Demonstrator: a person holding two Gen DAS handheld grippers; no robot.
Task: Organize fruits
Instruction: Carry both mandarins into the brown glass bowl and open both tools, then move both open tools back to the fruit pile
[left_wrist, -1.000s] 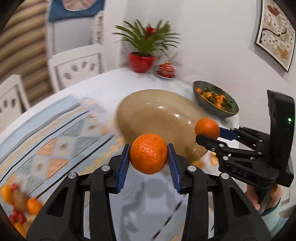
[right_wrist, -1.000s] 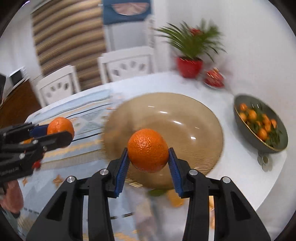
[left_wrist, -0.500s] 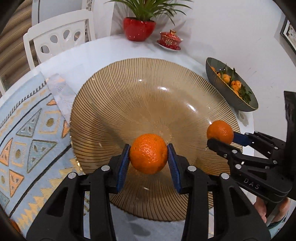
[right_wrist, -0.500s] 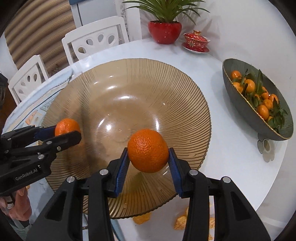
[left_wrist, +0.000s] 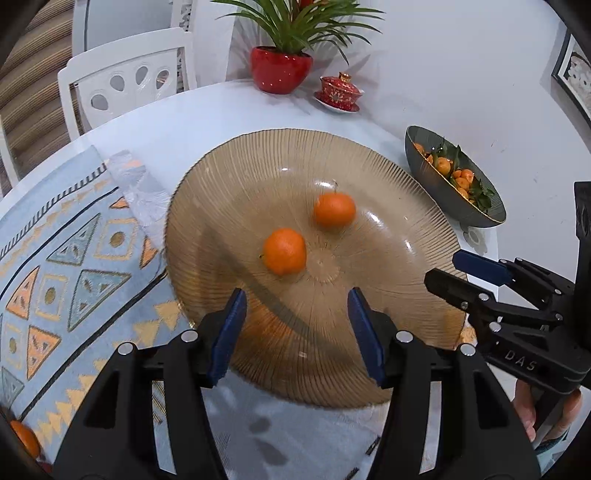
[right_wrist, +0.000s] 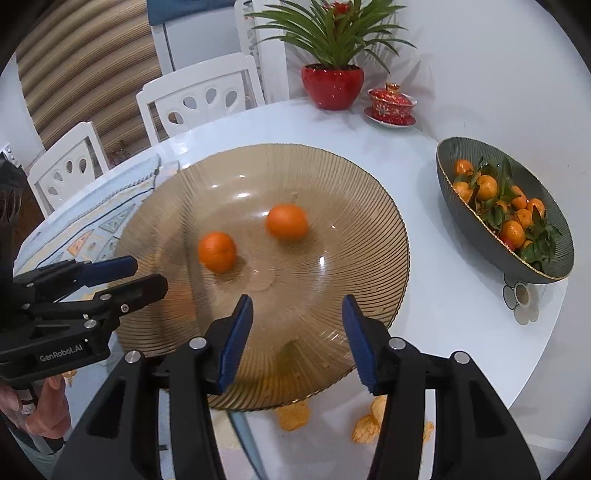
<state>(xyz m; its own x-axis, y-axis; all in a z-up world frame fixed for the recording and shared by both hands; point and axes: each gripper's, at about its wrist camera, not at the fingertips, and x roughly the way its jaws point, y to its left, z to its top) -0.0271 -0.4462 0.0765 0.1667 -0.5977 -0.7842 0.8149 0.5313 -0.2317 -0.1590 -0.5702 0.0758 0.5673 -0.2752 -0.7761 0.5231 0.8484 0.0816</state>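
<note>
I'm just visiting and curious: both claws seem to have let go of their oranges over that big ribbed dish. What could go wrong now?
1. The far orange looks blurred, so it may be rolling and could bump the near orange or drift toward the amber dish's shallow rim.
2. The left claw and right claw hang open close above the dish; a careless move might knock its edge.

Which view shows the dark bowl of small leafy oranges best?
The right wrist view: the dark bowl sits large and whole there, its small oranges and leaves easy to tell apart. In the left wrist view the dark bowl is smaller, seen edge-on near the frame's side, with only part of its contents showing.
</note>
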